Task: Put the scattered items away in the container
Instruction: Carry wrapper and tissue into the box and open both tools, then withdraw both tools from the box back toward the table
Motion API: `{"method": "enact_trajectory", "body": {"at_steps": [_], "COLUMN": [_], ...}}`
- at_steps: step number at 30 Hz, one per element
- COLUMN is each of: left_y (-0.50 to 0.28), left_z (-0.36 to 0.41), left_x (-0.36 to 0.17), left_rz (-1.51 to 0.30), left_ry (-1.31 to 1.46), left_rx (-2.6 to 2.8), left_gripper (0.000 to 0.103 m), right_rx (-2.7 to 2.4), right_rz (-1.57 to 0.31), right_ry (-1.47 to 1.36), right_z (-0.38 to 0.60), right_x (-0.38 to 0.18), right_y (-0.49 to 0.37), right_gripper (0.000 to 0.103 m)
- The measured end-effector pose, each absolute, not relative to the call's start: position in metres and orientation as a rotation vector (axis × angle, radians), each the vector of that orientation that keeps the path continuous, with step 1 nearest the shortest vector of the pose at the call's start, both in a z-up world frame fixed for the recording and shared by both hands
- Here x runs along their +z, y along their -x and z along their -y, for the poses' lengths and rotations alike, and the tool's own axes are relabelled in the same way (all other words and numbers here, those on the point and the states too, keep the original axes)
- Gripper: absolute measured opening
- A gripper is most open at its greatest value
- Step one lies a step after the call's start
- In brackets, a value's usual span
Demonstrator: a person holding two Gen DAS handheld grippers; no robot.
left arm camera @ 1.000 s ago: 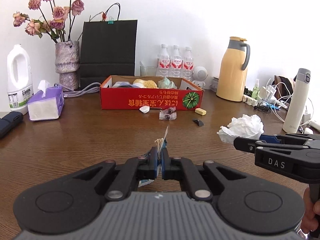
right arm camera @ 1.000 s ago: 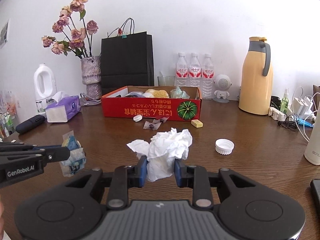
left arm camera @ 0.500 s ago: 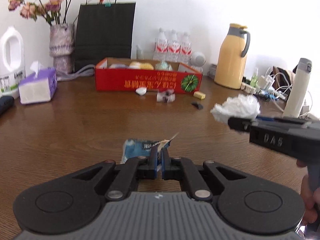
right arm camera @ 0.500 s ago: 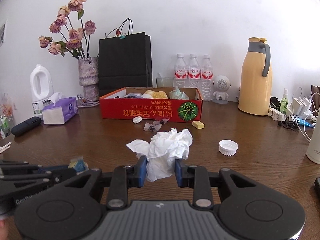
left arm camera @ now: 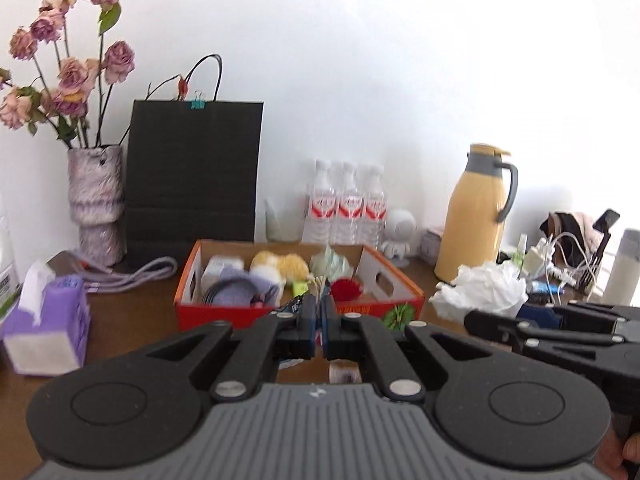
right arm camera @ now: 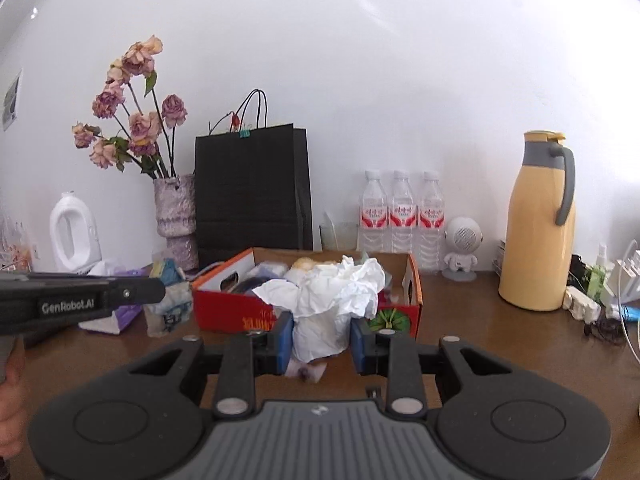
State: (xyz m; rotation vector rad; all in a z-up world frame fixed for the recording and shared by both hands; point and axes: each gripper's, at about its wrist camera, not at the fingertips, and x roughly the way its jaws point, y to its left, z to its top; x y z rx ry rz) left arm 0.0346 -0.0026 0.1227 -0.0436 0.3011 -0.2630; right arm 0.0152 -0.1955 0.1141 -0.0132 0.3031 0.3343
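My left claw [left arm camera: 319,322] is clenched on a thin crinkled wrapper [right arm camera: 170,300], its blue pads nearly touching with only a sliver of the packet between them. My right claw [right arm camera: 322,336] grips the crumpled white tissue [right arm camera: 332,300], whose folds bulge up above the pads. In the last moments those right jaws have eased apart slightly, yet the pads press on the tissue's sides.

The red cardboard box [left arm camera: 400,280] is my landmark. Both claws hang just in front of its near wall, the tissue level with its front right corner in the right wrist view. That wall carries upside-down yellow print I cannot make out and a green pumpkin picture [right arm camera: 390,320]. Behind the box stand three water bottles [right arm camera: 402,212] with red and white labels too small to read. The flank of my left claw reads "GenRobot.AI", seen from the right wrist camera.

Inside the box lie a yellow sponge-like lump [left arm camera: 280,266], a grey coil [left arm camera: 232,294], something red [left arm camera: 346,290] and a pale green wad [left arm camera: 330,264]; the front right stretch by the red item shows bare floor. The left wrist view looks down into the box; the right wrist view has the tissue covering most of its opening.

Left of the box sit a purple tissue pack [left arm camera: 52,328], a vase of dried roses [left arm camera: 96,208] and a black paper bag [left arm camera: 196,176] behind. Right of it stand a small white figurine [right arm camera: 460,248], a yellow thermos jug [right arm camera: 538,224] and tangled cables [left arm camera: 560,256]. A small wrapped sweet [right arm camera: 308,372] lies on the table [right arm camera: 500,340] before the box, under my right claw.
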Motion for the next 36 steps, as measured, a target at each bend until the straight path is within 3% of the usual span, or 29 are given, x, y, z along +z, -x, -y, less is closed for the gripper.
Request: {"method": "enact_trajectory", "body": {"at_steps": [5,13,21,22,25,27,28,35,36], "left_y": [-0.15,-0.309,-0.344,-0.341,-0.337,-0.338,-0.337,-0.318,-0.315], "left_z": [0.034,0.043,0.055,0.057,0.063,0.064,0.063,0.04,0.036], "left_x": [0.134,0.067,0.027,0.025,0.028,0.034,0.037,0.086,0.095], "left_rz": [-0.36,-0.904,-1.074,-1.078,-1.09,-1.108,-1.103,-1.029,-1.015], "left_ry": [-0.023,0.124,0.11,0.111,0.103,0.128,0.123,0.104,0.099], "left_rx": [-0.231,-0.258,-0.278,-0.28,-0.276,-0.278,-0.273,-0.264,-0.252], "left_gripper": [0.003,0.004,0.013,0.015,0.017,0.023,0.031,0.066,0.068], "right_rx": [0.351,0.322,0.308,0.311,0.302,0.285,0.267,0.26,0.261], "right_rz": [-0.446,-0.945,-1.309,-1.327,-1.332,-1.33,-1.327,-1.268,-1.253], "right_ry": [-0.012,-0.052,0.132,0.153,0.15,0.127,0.128,0.003,-0.008], "right_z": [0.192,0.192,0.16,0.158,0.16,0.166,0.167,0.184,0.185], "right_x": [0.136,0.109,0.063,0.059,0.06,0.063,0.065,0.093,0.1], "right_y": [-0.134,-0.303,-0.352,-0.354,-0.356,-0.359,-0.36,-0.354,-0.351], "right_gripper": [0.03,0.03,0.034,0.029,0.03,0.03,0.032,0.065,0.065]}}
